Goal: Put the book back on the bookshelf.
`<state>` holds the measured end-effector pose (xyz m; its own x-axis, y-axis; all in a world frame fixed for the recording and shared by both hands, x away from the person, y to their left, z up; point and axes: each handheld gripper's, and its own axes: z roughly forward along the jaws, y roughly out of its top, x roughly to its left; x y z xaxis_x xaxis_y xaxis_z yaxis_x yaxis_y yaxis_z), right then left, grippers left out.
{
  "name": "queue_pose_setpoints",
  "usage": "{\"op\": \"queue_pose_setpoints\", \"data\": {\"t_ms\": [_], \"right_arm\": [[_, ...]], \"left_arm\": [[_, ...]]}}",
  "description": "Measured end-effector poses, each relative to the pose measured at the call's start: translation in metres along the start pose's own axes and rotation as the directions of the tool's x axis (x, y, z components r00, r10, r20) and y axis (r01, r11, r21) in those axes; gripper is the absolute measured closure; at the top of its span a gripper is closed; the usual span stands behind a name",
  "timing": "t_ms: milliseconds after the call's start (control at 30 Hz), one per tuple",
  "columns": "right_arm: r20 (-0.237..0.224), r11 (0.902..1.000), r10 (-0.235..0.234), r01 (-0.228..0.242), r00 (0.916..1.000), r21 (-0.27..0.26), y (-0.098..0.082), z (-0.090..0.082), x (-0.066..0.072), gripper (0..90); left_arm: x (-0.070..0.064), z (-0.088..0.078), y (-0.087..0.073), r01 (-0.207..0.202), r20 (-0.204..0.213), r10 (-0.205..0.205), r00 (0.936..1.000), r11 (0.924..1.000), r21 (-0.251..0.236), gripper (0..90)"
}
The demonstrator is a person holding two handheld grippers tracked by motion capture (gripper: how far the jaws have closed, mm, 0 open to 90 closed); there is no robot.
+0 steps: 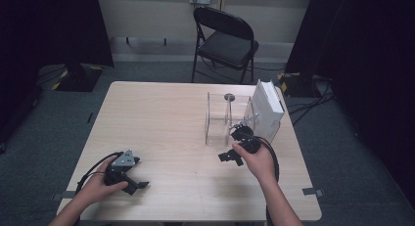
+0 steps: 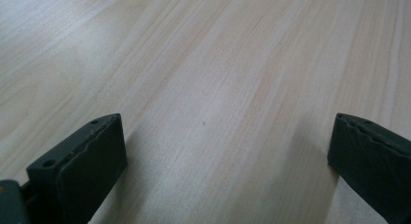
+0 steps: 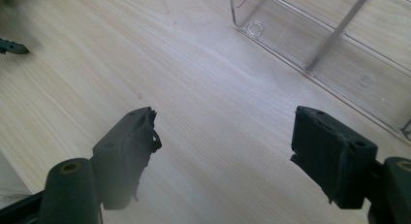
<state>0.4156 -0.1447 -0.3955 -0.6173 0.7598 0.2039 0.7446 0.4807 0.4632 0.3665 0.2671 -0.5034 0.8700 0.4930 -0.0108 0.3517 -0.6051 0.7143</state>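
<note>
While both hover empty | left claw [image 1: 138, 185] spread | right claw [image 1: 231, 146] spread beside clear box [image 1: 226, 119]

Inventory by count. One wooden surface [image 1: 166, 118]. Two handheld grippers: the left gripper [image 1: 134, 183] and the right gripper [image 1: 234, 147]. One clear plastic organiser [image 1: 218, 119]. One white box [image 1: 268, 106]. One black folding chair [image 1: 226, 40]. Two hands on the grippers.
</note>
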Motion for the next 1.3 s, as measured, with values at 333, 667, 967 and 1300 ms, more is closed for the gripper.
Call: {"op": "queue_pose_setpoints", "data": {"t_ms": [333,667,967,1300], "right_arm": [[-0.023,0.9997,-0.023,0.023,0.9995,-0.001,0.002,0.004,0.006,22.6],[-0.036,0.9992,-0.038,0.038,0.9986,0.007,0.004,0.012,0.013,22.7],[-0.051,0.9989,-0.046,0.046,0.9976,0.001,0.004,0.019,0.016,22.7],[-0.068,0.9985,-0.054,0.054,0.9962,0.005,0.003,0.030,0.021,22.7]], "left_arm": [[0.000,0.000,0.000,0.001,0.000,-0.001,1.0000,1.0000,-0.001,0.0],[0.000,0.000,0.000,0.001,0.000,-0.001,1.0000,1.0000,-0.001,0.0],[0.000,0.000,0.000,0.001,0.001,-0.001,1.0000,1.0000,0.000,0.0],[0.000,0.000,0.000,0.001,0.000,-0.001,1.0000,1.0000,0.000,0.0]]}}
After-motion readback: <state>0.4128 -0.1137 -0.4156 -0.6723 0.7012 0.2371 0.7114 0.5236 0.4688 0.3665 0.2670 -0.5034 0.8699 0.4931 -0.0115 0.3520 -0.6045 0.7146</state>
